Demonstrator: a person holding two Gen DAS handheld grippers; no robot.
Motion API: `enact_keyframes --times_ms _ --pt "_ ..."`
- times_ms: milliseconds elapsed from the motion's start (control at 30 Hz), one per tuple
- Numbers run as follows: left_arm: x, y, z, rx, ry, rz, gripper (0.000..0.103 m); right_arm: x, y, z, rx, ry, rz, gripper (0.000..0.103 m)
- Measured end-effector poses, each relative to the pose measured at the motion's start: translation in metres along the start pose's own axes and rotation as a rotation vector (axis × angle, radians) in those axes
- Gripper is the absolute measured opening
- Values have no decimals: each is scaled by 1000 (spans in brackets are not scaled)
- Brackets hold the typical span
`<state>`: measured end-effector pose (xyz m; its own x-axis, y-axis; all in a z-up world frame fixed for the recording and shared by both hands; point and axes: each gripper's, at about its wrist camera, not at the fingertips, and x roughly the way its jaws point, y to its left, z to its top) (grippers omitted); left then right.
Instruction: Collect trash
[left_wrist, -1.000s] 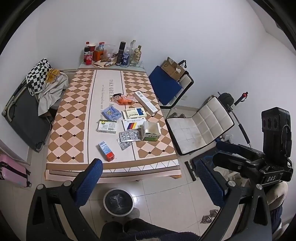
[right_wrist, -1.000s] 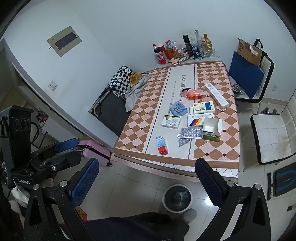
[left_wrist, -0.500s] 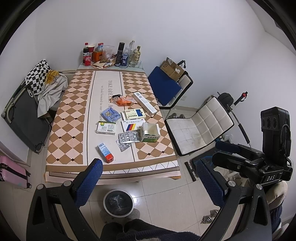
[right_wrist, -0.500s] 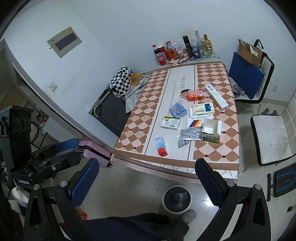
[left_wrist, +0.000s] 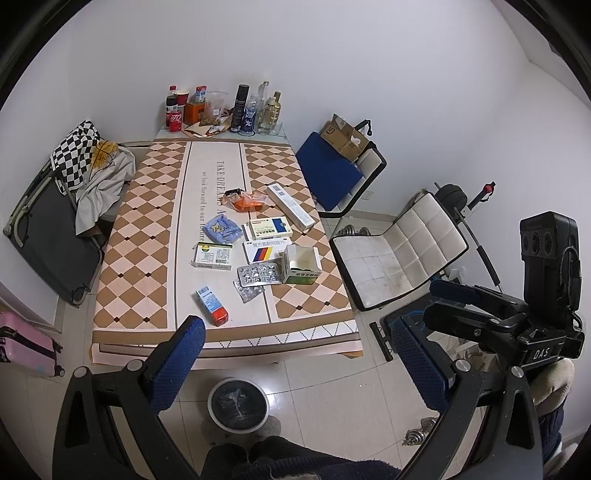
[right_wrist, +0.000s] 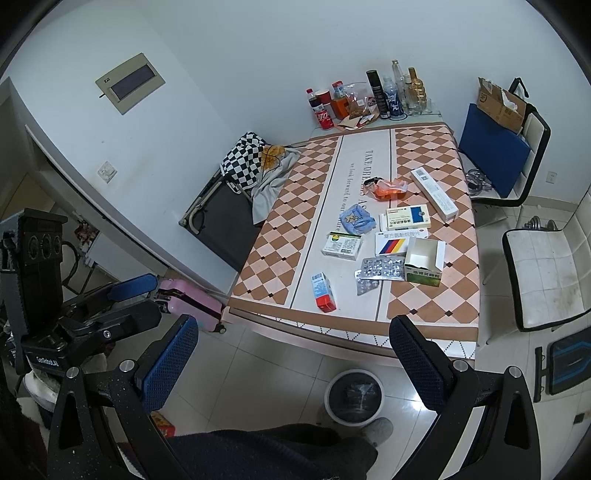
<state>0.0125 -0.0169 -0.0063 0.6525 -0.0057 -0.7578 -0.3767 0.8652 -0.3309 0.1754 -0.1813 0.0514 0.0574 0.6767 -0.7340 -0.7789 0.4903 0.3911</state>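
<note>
Two grippers, left gripper (left_wrist: 295, 354) and right gripper (right_wrist: 293, 350), are hovering spread apart; ahead, long white box (left_wrist: 290, 205) is lying flat, pointing diagonally away rightward-to-left.

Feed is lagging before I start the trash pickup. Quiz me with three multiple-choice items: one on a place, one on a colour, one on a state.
1. Where is the trash bin?
A. on the table
B. on the floor by the table's near edge
C. on the white chair

2. What colour is the small box nearest the table's near edge?
A. blue with a red end
B. all green
C. all yellow

3. How is the green-and-white box?
A. sealed
B. crushed flat
C. open, flap up

Answers:
1 B, it stands on the tiles below the table.
2 A, blue body, red end.
3 C, its white inside shows.
</note>
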Motion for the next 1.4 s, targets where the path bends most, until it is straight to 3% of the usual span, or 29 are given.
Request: enact_keyframes --times_ms 1400 --pt "-2 -6 18 2 8 3 103 0 -8 9 2 4 7 103"
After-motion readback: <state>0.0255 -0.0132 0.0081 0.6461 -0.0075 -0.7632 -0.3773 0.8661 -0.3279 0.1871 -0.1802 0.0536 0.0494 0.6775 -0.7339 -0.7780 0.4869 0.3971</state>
